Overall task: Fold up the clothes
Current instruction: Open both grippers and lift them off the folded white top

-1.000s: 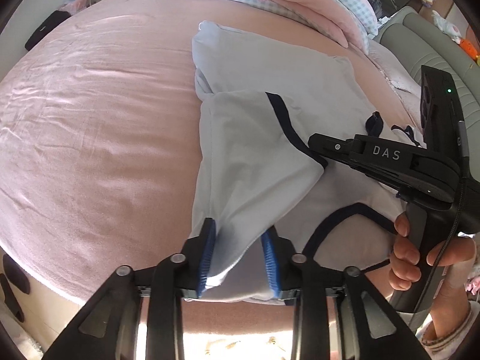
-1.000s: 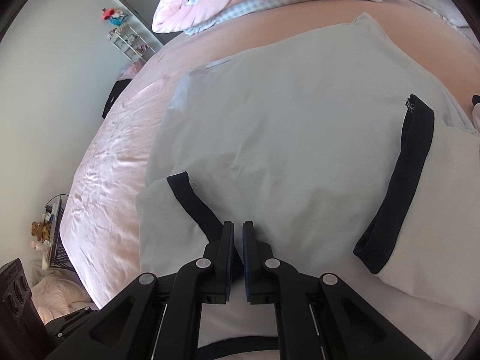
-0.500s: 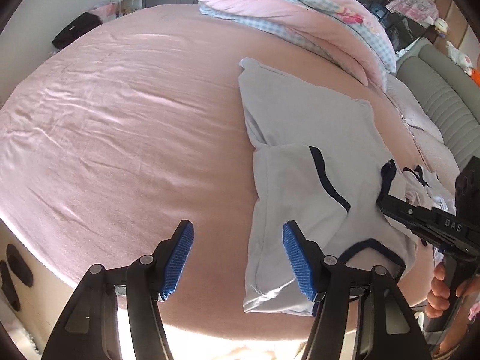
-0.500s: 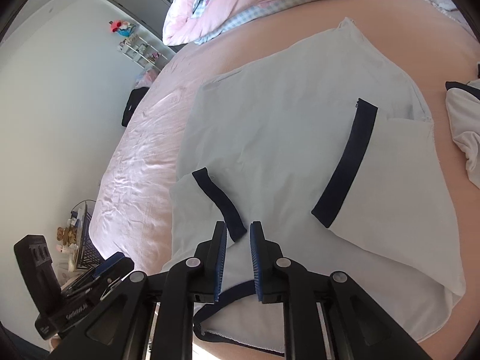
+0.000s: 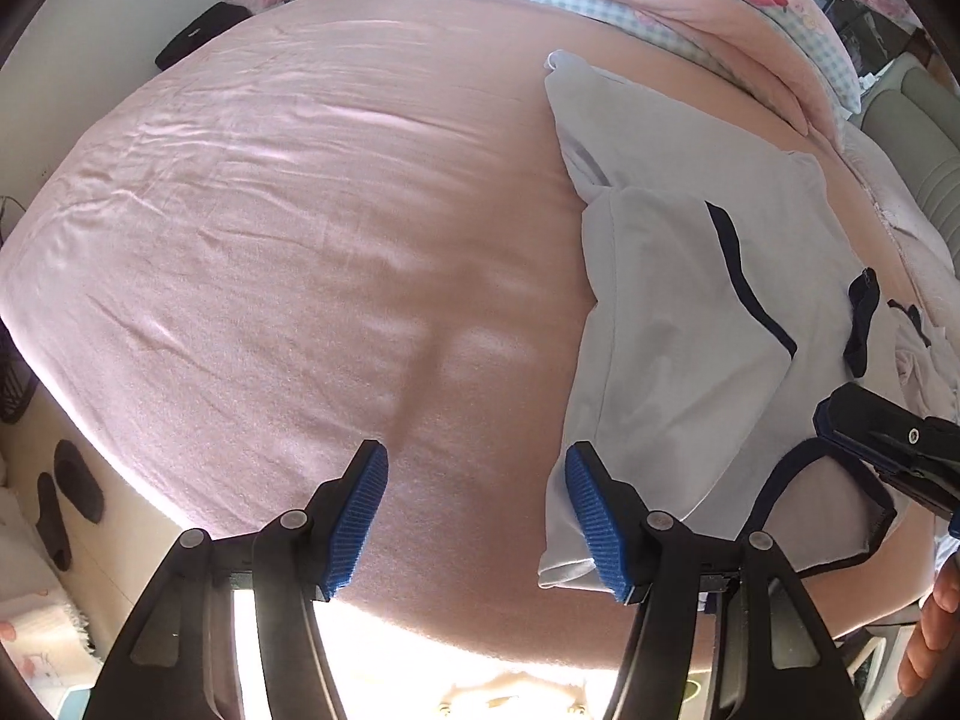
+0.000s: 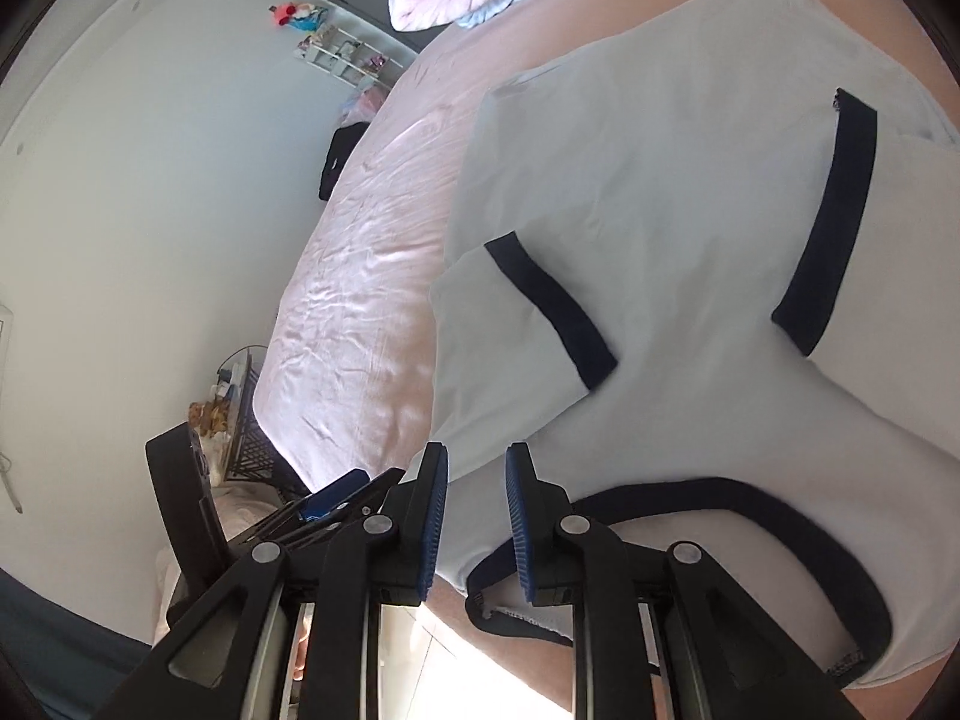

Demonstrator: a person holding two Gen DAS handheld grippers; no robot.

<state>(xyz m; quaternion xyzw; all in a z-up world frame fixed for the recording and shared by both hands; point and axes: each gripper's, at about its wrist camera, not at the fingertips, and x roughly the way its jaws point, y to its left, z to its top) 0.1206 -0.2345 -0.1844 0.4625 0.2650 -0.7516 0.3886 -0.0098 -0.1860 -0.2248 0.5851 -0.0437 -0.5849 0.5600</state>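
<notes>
Both sleeves lie folded in on the white T-shirt [image 6: 690,192], at 2 o'clock on the pink bed [image 5: 288,252]. Left claw [image 5: 477,516] released, empty; right claw [image 6: 477,525] ajar, empty. I'd pinch the navy neckline [image 6: 720,498] corners evenly, then fold toward the hem.

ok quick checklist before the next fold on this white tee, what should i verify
1. Left hand-held gripper free of cloth: ok, open over the pink bedsheet, beside the shirt's edge.
2. Right hand-held gripper free of cloth: ok, pads slightly apart above the white t-shirt, nothing pinched.
3. Both sleeves folded in: ok, both navy cuffs, the left sleeve cuff and the right sleeve cuff, lie on the body.
4. Navy collar nearest the grippers: ok.
5. Far hem lying flat: cannot tell.
6. Room on the sheet for the fold: ok.
</notes>
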